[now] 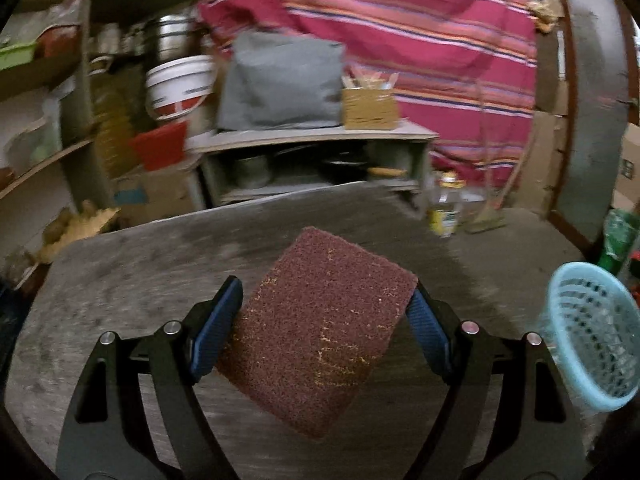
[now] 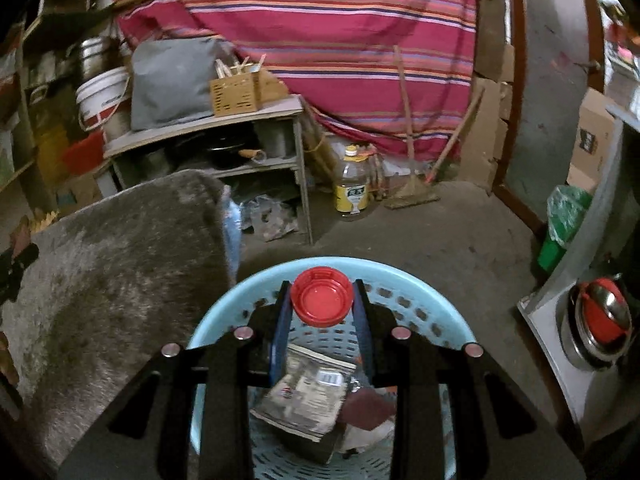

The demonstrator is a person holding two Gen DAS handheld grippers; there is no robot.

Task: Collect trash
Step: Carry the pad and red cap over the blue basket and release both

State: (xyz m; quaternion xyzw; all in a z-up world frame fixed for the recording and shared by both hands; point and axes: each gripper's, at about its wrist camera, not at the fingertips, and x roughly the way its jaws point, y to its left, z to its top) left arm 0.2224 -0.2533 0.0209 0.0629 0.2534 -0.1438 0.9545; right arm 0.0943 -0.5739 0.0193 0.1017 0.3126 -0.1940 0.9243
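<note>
Grey table (image 1: pixel 132 276) — scouring pad (image 1: pixel 320 324); basket (image 2: pixel 420 280) — red cap (image 2: pixel 322 297)

The shelves (image 1: pixel 48 92) at the far left of the left wrist view are smeared by blur, so the things on them cannot be told apart, and the blue basket (image 1: pixel 592 336) there is blurred and cut by the picture's right edge. In the right wrist view the tongs (image 2: pixel 322 300) cover much of the basket's (image 2: pixel 400 276) inside, and the print on the crumpled wrapper (image 2: pixel 308 396) in it is too blurred to read. The label on the bottle (image 2: pixel 352 184) is too small to read.
</note>
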